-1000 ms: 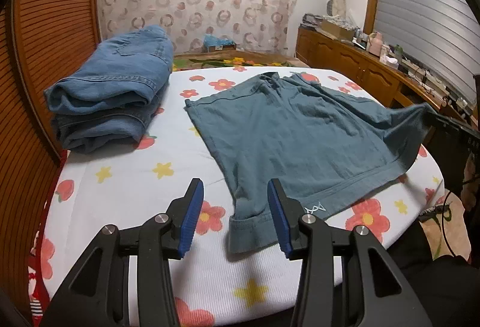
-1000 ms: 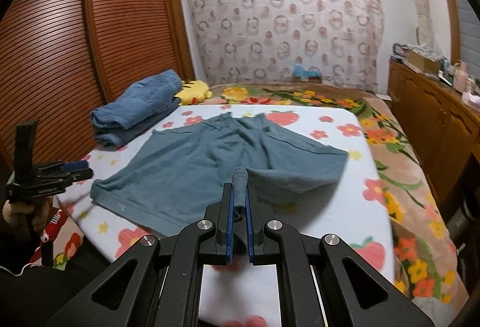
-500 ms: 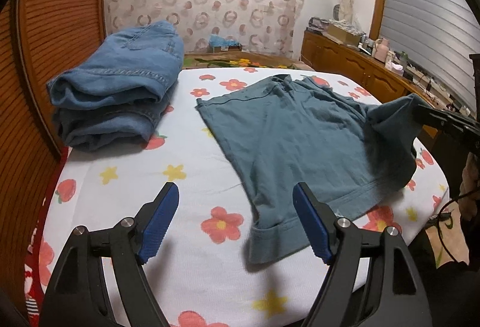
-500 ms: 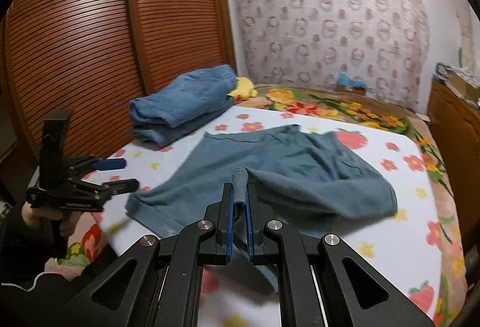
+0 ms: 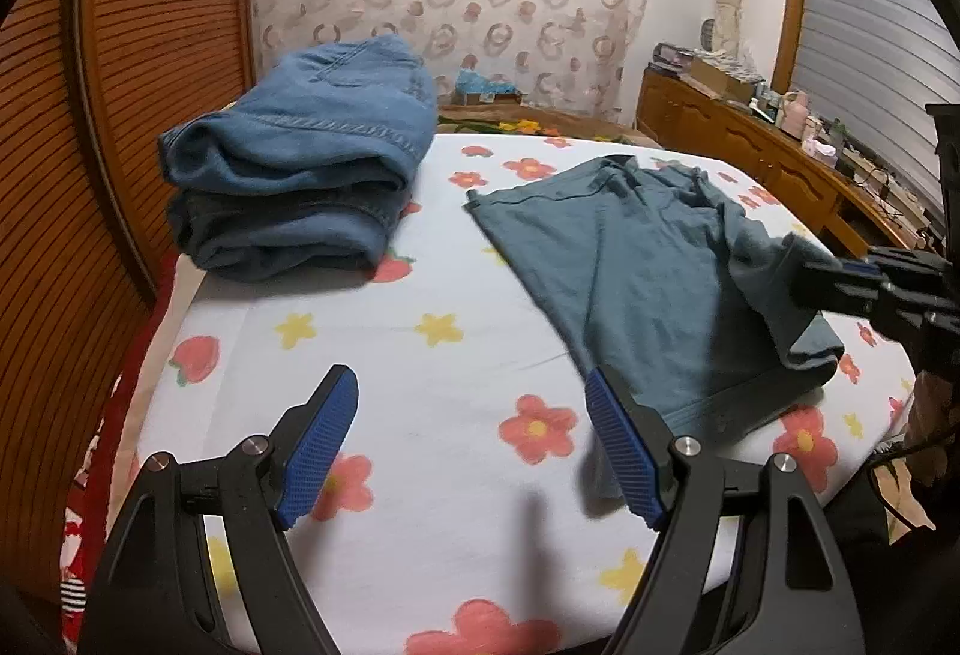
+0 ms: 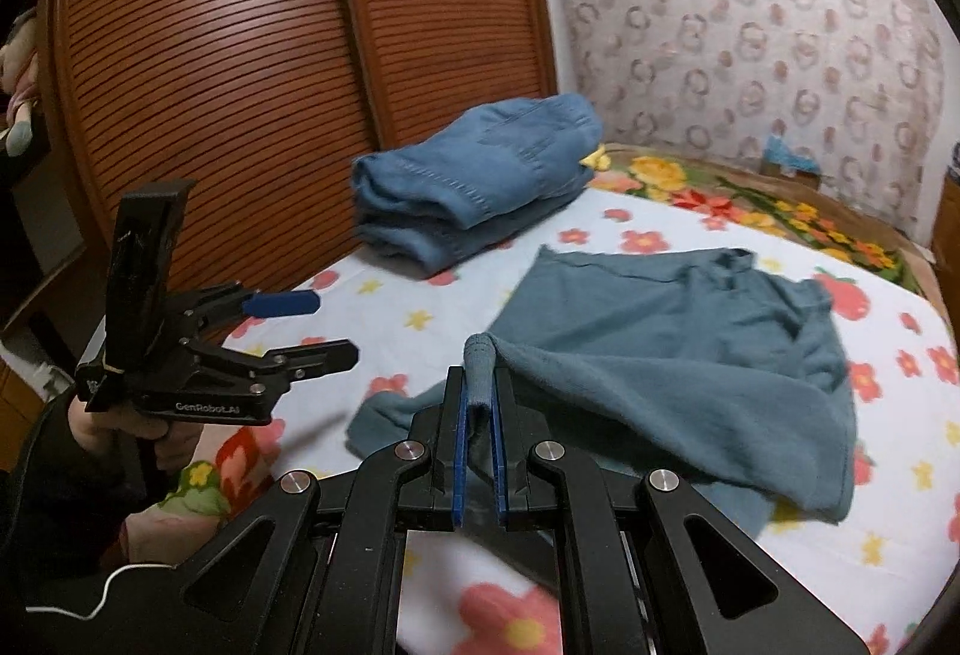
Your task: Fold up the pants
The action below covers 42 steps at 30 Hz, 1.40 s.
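Right gripper (image 6: 478,451) pinching a hem of the teal shorts (image 6: 654,337), lifted over the bed (image 5: 420,295). Left gripper (image 5: 471,445) spread wide, empty. Folded jeans (image 5: 300,187) at the far-left corner.

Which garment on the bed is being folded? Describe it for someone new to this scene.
On the flower-print bed sheet, it is the flat teal-grey shorts, one leg pinched in the right gripper. The neighbouring denim jeans are bluer, thicker and already stacked.

Teal shorts (image 6: 648,355) on bed, one leg folded over.
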{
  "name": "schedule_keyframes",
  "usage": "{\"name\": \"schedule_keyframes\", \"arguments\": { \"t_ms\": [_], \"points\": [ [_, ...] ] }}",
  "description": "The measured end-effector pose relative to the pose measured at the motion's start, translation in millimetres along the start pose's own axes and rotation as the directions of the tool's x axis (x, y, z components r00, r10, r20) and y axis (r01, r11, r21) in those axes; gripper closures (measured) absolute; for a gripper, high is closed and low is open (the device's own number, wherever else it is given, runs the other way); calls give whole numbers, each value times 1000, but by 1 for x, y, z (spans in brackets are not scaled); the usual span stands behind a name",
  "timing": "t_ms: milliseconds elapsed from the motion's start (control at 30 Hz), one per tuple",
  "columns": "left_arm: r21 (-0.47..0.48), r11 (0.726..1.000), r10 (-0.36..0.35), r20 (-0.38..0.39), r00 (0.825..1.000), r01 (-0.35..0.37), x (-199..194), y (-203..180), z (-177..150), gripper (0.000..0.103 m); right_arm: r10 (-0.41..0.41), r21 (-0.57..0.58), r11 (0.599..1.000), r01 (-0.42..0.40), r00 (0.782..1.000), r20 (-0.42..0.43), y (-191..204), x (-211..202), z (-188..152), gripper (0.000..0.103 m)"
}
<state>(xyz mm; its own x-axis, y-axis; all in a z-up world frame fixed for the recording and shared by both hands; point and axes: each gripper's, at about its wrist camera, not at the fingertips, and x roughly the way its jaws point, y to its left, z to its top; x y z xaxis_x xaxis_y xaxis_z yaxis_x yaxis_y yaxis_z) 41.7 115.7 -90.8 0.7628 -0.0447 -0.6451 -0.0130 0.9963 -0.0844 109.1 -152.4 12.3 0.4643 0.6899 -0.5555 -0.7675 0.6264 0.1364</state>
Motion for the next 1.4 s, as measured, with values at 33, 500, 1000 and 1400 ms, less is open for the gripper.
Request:
{"name": "schedule_keyframes", "arguments": {
  "t_ms": [33, 500, 1000, 1400],
  "points": [
    [-2, 1000, 1, -1, 1000, -1, 0, 2, -1, 24, 9, -6, 1000, -9, 1000, -7, 0, 3, -1, 96],
    [34, 999, -26, -5, 1000, 26, 21, -1, 15, 24, -15, 28, 999, 18, 997, -79, -41, 7, -4, 70],
    [122, 991, -49, -75, 996, 58, 92, -28, 81, 31, -190, 35, 981, 192, 980, -67, -98, 10, 25, 54],
    [140, 990, -14, -142, 990, 34, 126, -29, 93, 47, -180, 38, 982, 186, 975, -131, -127, 66, 52, 54]
  ]
}}
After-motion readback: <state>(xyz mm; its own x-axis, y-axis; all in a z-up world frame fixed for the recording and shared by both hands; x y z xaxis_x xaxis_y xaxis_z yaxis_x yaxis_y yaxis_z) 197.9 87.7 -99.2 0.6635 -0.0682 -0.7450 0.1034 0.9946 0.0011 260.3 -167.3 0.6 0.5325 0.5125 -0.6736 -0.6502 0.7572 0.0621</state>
